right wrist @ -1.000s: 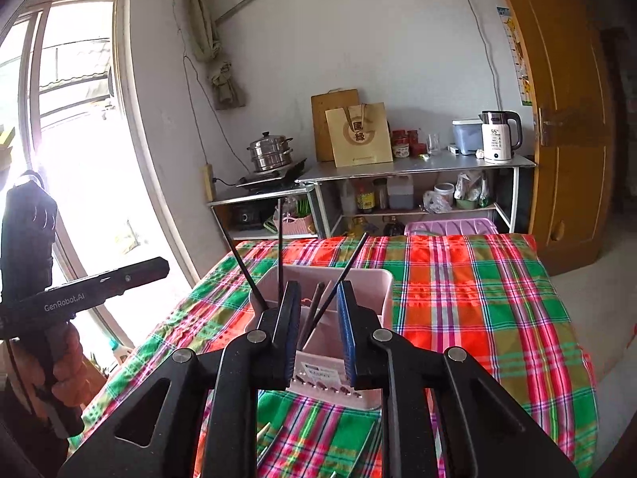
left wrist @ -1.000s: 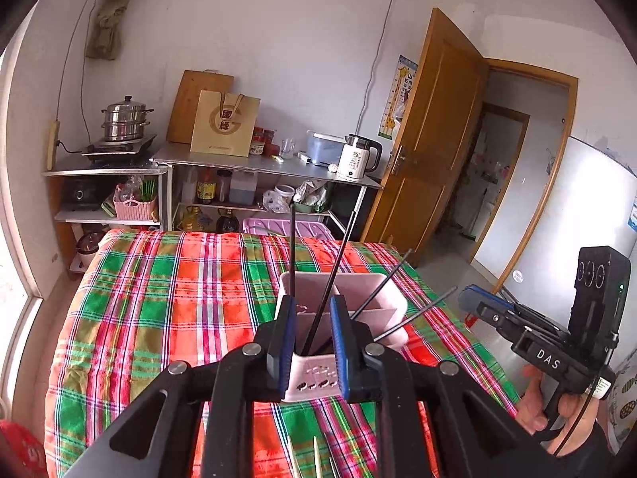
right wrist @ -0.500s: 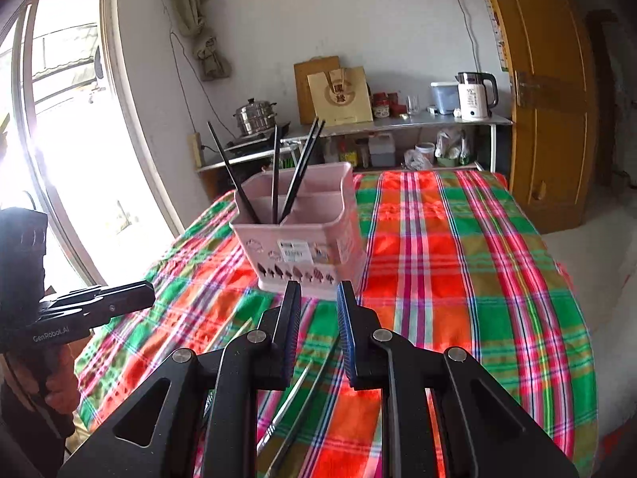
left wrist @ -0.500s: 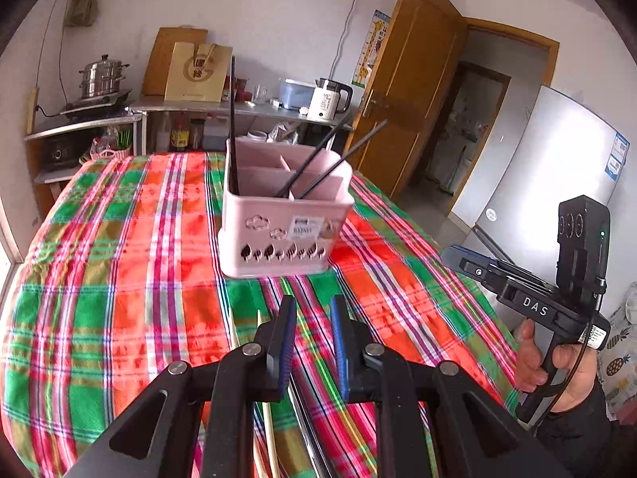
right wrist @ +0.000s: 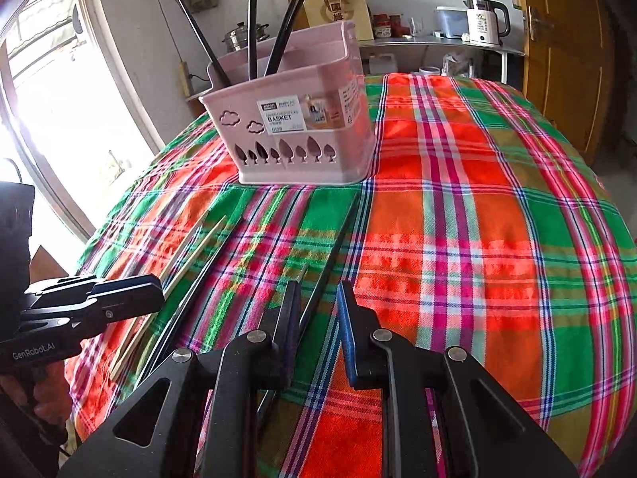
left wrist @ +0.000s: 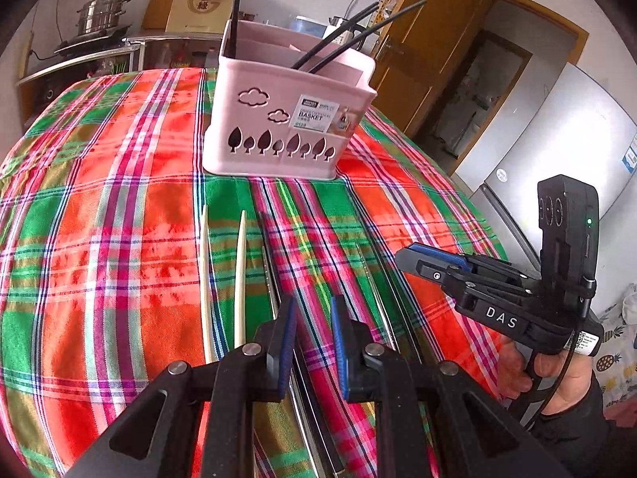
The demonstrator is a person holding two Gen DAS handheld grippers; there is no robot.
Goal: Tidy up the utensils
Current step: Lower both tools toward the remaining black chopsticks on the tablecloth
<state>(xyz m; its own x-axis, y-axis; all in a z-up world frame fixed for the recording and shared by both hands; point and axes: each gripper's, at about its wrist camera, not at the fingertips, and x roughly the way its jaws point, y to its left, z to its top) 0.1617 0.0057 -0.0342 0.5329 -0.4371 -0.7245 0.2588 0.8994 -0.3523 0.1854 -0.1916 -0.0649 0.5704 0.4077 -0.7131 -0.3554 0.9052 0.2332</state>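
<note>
With both jaw pairs narrowly parted, empty, I note dark chopstick [right wrist: 330,263] lengthwise between my right gripper [right wrist: 316,318] fingertips; left gripper [left wrist: 312,330] beside

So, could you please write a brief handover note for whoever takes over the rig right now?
Left gripper: empty, jaws slightly apart, low over the plaid tablecloth above the metal chopsticks.
Right gripper: empty, jaws slightly apart, above a black chopstick.
Pink basket stands mid-table, beyond both grippers.
Done: four black chopsticks stand in the basket.
Left: the two pale chopsticks, the metal ones and the dark ones lie on the cloth, not yet in the basket.
</note>
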